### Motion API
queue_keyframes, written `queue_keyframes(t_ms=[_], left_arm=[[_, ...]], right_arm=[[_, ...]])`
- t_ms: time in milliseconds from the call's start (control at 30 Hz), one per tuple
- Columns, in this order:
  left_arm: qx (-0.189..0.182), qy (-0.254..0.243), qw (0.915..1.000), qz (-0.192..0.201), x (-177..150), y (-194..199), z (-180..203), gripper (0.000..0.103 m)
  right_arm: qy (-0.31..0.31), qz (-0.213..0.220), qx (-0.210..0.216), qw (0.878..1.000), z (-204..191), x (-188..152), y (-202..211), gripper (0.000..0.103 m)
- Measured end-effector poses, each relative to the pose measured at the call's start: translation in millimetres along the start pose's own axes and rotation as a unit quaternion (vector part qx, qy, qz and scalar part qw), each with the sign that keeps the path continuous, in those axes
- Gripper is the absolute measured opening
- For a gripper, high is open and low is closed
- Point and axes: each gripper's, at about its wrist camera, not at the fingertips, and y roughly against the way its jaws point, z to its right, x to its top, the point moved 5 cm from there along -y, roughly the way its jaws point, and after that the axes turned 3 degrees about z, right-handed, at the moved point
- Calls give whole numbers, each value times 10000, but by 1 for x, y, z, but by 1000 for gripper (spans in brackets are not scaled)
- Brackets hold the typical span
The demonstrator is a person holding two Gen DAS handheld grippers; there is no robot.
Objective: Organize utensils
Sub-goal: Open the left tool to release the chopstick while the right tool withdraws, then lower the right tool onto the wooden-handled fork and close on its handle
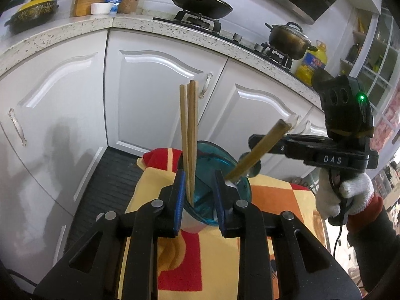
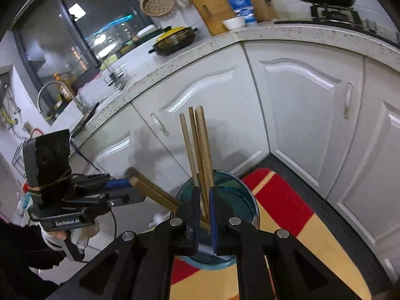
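Note:
A blue glass cup (image 1: pixel 215 200) (image 2: pixel 235 200) stands on a red, yellow and orange cloth. My left gripper (image 1: pixel 200 200) hangs over the cup, jaws apart; a pair of wooden chopsticks (image 1: pixel 188 135) stands between them, leaning by the left finger, lower ends in the cup. In the right wrist view my right gripper (image 2: pixel 203 212) is nearly shut around several upright chopsticks (image 2: pixel 200 150) over the cup. The right gripper (image 1: pixel 252 147) shows in the left wrist view with a chopstick pair (image 1: pixel 257 150) angled into the cup. The left gripper (image 2: pixel 130 190) shows at left beside slanted chopsticks (image 2: pixel 152 190).
The patterned cloth (image 1: pixel 275 197) (image 2: pixel 287 205) covers a small table in front of white cabinets (image 1: pixel 160 95). A speckled counter (image 1: pixel 140 25) holds a wok, a pot, a yellow casserole and a knife block. Dark floor mat (image 1: pixel 112 175) lies below.

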Motion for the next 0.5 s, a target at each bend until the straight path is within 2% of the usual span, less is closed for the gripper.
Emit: queue_keyframes(t_ms=[100, 133, 167, 333, 500], left_arm=[[-34, 15, 10000, -18, -5, 4, 2, 30], [-40, 29, 10000, -28, -7, 5, 4, 34], [-45, 41, 10000, -37, -9, 6, 5, 37], [-27, 134, 9998, -169, -24, 2, 11, 41], [160, 18, 9995, -258, -39, -5, 22, 45]], right_arm=[[-185, 191, -98, 9996, 2, -4, 15, 17], [-236, 233, -152, 9993, 3, -7, 19, 28], [-286, 273, -271, 9988, 5, -11, 24, 34], [-439, 192, -776, 9958, 7, -39, 35, 34], [-539, 94, -1233, 9909, 6, -73, 37, 36]])
